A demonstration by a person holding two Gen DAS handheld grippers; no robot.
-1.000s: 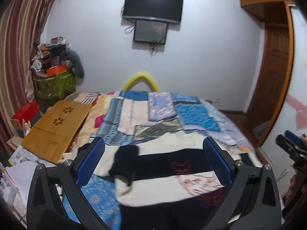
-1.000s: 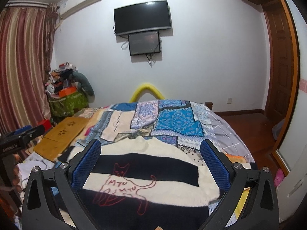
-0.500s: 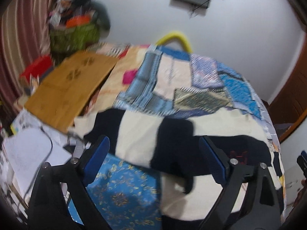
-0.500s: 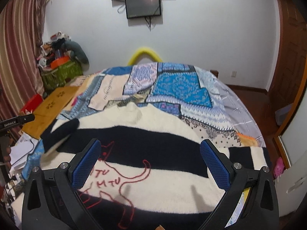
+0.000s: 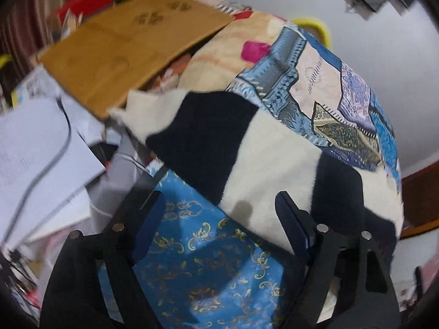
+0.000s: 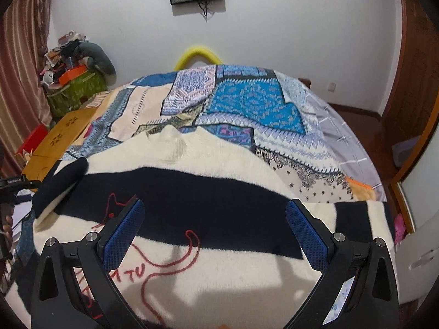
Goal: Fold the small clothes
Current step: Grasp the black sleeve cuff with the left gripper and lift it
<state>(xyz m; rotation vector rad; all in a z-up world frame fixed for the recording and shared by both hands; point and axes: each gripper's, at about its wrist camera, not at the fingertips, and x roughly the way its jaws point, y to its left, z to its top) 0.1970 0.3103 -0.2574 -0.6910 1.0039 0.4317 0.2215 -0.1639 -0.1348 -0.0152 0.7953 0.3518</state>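
Patchwork-covered bed (image 6: 247, 104) carries a striped sweater (image 6: 219, 192); left gripper (image 5: 219, 208) and right gripper (image 6: 215, 219) hover wide apart, holding nothing.

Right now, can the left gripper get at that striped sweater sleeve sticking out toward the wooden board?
Probably yes. The left gripper is open just short of the sweater sleeve, which lies flat on the bed with nothing over it. Only blue patterned cloth lies between them.
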